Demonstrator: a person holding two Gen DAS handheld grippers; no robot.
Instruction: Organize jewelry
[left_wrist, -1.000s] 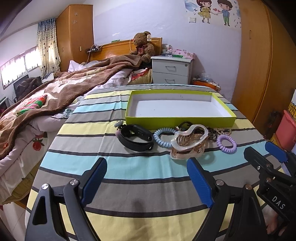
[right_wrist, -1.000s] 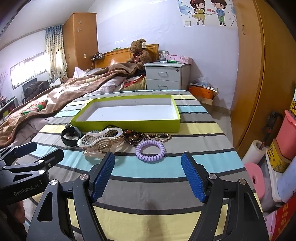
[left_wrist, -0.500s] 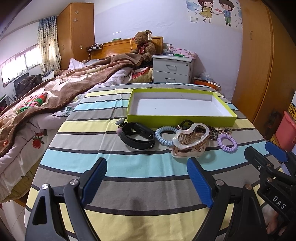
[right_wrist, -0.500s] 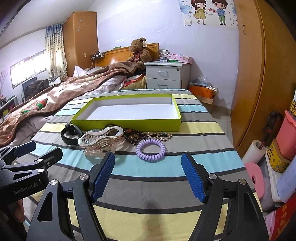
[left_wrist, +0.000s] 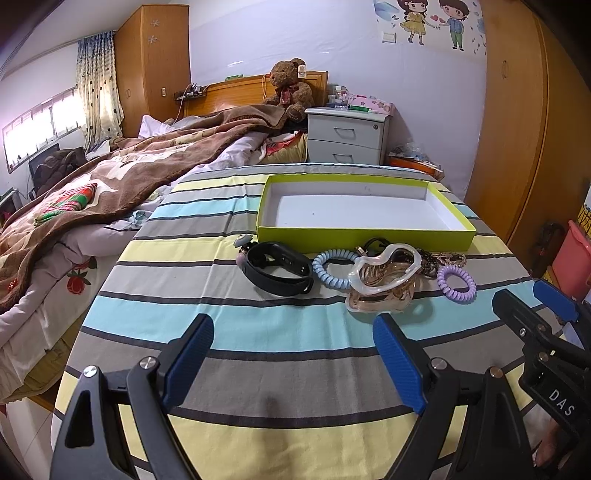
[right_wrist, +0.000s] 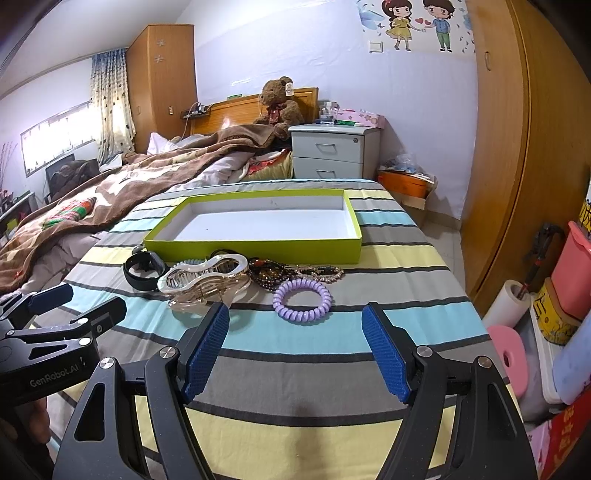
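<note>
An empty lime-green tray (left_wrist: 365, 233) (right_wrist: 258, 251) lies on the striped cloth. In front of it lie a black wristband (left_wrist: 277, 267) (right_wrist: 142, 271), a pale blue coil hair tie (left_wrist: 330, 267), a large clear hair claw (left_wrist: 384, 280) (right_wrist: 205, 280), dark bead bracelets (right_wrist: 269, 273), a chain (right_wrist: 321, 274) and a purple coil hair tie (left_wrist: 456, 282) (right_wrist: 302, 300). My left gripper (left_wrist: 293, 358) is open and empty, short of the wristband and claw. My right gripper (right_wrist: 295, 343) is open and empty, just short of the purple tie.
A bed with a brown blanket (left_wrist: 110, 177) borders the left. A white nightstand (left_wrist: 347, 134) and a teddy bear (left_wrist: 290, 90) stand behind. A wooden wardrobe (right_wrist: 517, 147) and floor clutter, a pink bin (right_wrist: 576, 273), are to the right.
Both grippers have drifted slightly forward toward the jewelry. Nothing was picked up; both stay open.
</note>
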